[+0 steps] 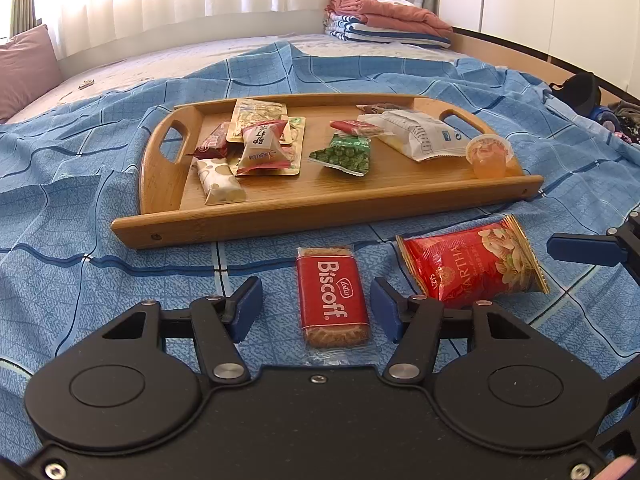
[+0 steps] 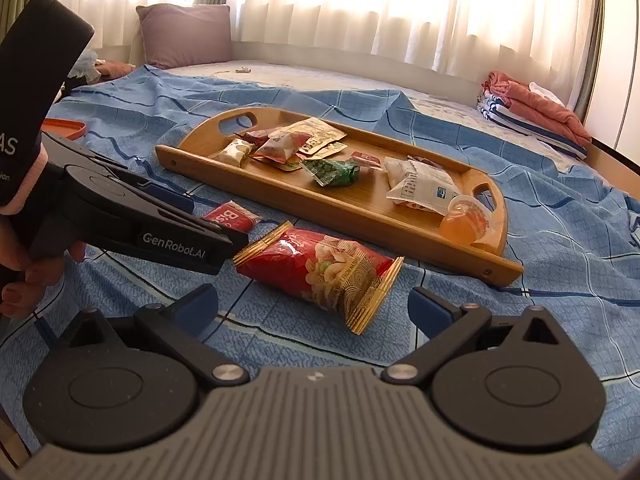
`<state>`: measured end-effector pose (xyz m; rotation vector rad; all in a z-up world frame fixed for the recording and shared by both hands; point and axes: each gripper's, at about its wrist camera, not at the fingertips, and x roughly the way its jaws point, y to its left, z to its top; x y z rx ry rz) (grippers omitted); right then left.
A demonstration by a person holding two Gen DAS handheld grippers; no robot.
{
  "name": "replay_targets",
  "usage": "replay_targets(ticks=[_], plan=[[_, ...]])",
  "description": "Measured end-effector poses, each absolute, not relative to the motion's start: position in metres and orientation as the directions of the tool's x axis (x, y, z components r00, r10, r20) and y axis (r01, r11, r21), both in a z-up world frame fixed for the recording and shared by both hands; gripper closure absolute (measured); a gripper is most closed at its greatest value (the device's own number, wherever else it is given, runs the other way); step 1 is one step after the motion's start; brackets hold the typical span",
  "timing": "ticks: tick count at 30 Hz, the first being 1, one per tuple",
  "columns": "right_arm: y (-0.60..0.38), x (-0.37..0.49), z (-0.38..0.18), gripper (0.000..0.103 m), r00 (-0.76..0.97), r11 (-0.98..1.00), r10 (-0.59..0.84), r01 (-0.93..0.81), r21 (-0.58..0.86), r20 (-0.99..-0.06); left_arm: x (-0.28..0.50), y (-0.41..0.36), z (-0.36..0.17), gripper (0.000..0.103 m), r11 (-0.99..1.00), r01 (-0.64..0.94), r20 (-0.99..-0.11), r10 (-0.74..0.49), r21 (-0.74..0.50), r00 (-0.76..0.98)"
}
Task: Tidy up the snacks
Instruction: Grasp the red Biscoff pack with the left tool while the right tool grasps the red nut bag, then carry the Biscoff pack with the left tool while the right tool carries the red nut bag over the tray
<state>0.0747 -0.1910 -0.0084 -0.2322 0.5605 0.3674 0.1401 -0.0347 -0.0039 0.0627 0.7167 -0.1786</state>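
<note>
A red Biscoff biscuit packet (image 1: 333, 298) lies on the blue checked bedspread, between the open fingers of my left gripper (image 1: 316, 304), not gripped. It also shows in the right wrist view (image 2: 231, 217), partly behind the left gripper. A red nut bag (image 1: 474, 262) lies to its right, and my open right gripper (image 2: 314, 306) frames it (image 2: 320, 274) without touching. Beyond stands a wooden tray (image 1: 256, 220) holding several snacks: a green pea packet (image 1: 344, 154), a white bag (image 1: 420, 134), a jelly cup (image 1: 489, 156).
The tray (image 2: 352, 216) sits on the bed. Folded clothes (image 1: 384, 20) lie at the far right, a pink pillow (image 1: 24, 68) at far left. An orange lid (image 2: 64, 128) lies left of the tray. A dark object (image 1: 580, 92) sits at the right bed edge.
</note>
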Motion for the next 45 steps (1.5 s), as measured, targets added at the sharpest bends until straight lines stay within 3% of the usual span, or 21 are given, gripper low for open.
replay_targets(ticks=[10,12,14,45], plan=[[-0.183,0.077,-0.014,0.0,0.778,0.907,0.258,-0.4,-0.135,-0.572,0.144,-0.036,-0.007,0.043,0.985,0.174,-0.657,-0.135,-0.006,0.741],[-0.183,0.077,-0.016,0.0,0.78,0.909,0.254,-0.394,-0.134,-0.573,0.143,-0.032,-0.005,0.048,0.985,0.169,-0.655,-0.145,-0.028,0.741],[-0.182,0.077,-0.018,0.0,0.782,0.912,0.249,-0.389,-0.134,-0.571,0.142,-0.027,-0.003,0.071,0.985,0.163,-0.65,-0.156,-0.05,0.744],[-0.169,0.118,-0.019,0.0,0.767,0.976,0.152,-0.215,-0.026,-0.623,0.132,-0.001,0.005,0.071,0.993,0.095,-0.64,-0.118,-0.071,0.759]])
